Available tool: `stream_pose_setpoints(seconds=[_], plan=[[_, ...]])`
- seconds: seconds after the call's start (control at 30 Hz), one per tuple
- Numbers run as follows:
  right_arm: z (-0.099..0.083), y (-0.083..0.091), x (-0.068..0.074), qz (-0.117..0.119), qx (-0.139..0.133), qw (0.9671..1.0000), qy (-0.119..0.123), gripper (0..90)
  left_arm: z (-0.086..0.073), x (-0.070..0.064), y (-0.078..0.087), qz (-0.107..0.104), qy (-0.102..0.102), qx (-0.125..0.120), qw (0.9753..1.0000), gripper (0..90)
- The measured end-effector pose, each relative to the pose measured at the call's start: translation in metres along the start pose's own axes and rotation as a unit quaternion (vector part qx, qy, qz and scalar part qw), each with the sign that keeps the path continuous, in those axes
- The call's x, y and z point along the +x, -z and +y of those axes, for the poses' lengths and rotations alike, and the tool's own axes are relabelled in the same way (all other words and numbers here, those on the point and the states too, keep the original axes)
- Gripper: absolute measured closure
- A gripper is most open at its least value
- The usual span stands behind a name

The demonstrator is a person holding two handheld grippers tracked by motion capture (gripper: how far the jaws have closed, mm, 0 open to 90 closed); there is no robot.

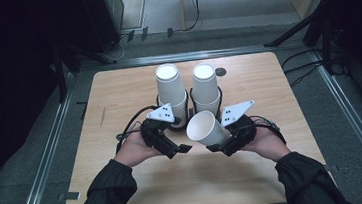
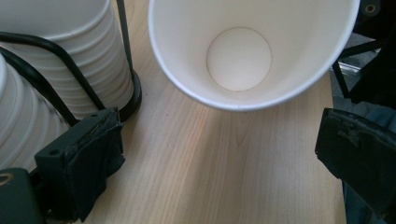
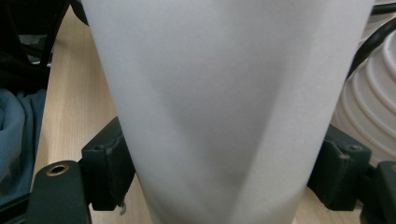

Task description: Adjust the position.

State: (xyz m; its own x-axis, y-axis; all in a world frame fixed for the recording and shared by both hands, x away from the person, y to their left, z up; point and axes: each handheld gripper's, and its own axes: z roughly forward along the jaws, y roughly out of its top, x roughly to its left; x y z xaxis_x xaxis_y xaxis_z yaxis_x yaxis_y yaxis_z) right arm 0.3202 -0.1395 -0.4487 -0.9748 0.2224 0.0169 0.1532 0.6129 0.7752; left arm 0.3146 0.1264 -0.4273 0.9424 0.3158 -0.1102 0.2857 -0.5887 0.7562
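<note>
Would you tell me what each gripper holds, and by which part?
The right gripper clamps a paper cup across its lower body. The left gripper is open and holds nothing.

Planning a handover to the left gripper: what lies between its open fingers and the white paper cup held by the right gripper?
Bare light wooden table, as the left gripper view shows: nothing lies between the left gripper and the white paper cup clamped in the right gripper.
</note>
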Motion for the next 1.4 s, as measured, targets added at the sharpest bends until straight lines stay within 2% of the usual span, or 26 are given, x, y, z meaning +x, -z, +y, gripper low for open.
stream_pose_setpoints(seconds=[0.13, 0.3, 0.4, 0.43, 0.5, 0.57, 0.63, 0.8, 0.97, 1.23, 1.3, 1.33, 1.4], plan=[[0.000, 0.002, 0.001, 0.003, -0.001, 1.0000, 0.004, 20.6, -0.005, 0.002, 0.000, -0.012, -0.001, -0.001, 0.9999, 1.6], [0.000, 0.003, 0.001, 0.002, -0.002, 1.0000, 0.005, 20.6, -0.012, 0.006, -0.003, -0.009, 0.014, -0.003, 0.9999, 2.0], [0.000, 0.003, 0.000, 0.006, -0.004, 1.0000, 0.003, 20.6, -0.013, 0.008, -0.005, -0.016, 0.023, -0.004, 0.9996, 2.0], [0.000, 0.003, 0.000, 0.008, -0.003, 1.0000, 0.003, 20.6, -0.012, 0.007, -0.007, -0.022, 0.031, -0.010, 0.9993, 2.0], [0.000, 0.002, 0.001, 0.010, -0.003, 0.9999, 0.005, 20.6, -0.009, 0.005, -0.006, -0.022, 0.031, -0.019, 0.9991, 2.1], [0.001, 0.001, 0.002, 0.011, -0.004, 0.9999, 0.006, 20.6, -0.006, 0.003, -0.006, -0.032, 0.037, -0.039, 0.9980, 2.0], [0.001, 0.000, 0.002, 0.013, -0.007, 0.9999, 0.006, 20.6, -0.004, 0.001, -0.006, -0.033, 0.036, -0.053, 0.9974, 2.0], [0.003, -0.001, 0.003, 0.019, -0.017, 0.9997, 0.003, 20.6, 0.000, -0.003, -0.011, -0.036, 0.037, -0.062, 0.9967, 2.0], [0.005, -0.007, 0.005, 0.027, -0.021, 0.9994, 0.003, 20.7, 0.004, -0.004, -0.015, -0.046, 0.046, -0.082, 0.9945, 2.0], [0.007, -0.016, 0.008, 0.037, -0.020, 0.9991, 0.002, 20.6, 0.006, -0.007, -0.020, -0.054, 0.047, -0.092, 0.9932, 1.9], [0.008, -0.017, 0.009, 0.038, -0.021, 0.9991, 0.001, 20.6, 0.006, -0.008, -0.019, -0.055, 0.039, -0.091, 0.9936, 2.1], [0.008, -0.017, 0.009, 0.045, -0.018, 0.9988, -0.004, 20.8, 0.007, -0.009, -0.019, -0.051, 0.034, -0.090, 0.9940, 5.1], [0.009, -0.017, 0.010, 0.043, -0.019, 0.9989, 0.001, 21.1, 0.007, -0.011, -0.017, -0.045, 0.029, -0.089, 0.9946, 7.5]])
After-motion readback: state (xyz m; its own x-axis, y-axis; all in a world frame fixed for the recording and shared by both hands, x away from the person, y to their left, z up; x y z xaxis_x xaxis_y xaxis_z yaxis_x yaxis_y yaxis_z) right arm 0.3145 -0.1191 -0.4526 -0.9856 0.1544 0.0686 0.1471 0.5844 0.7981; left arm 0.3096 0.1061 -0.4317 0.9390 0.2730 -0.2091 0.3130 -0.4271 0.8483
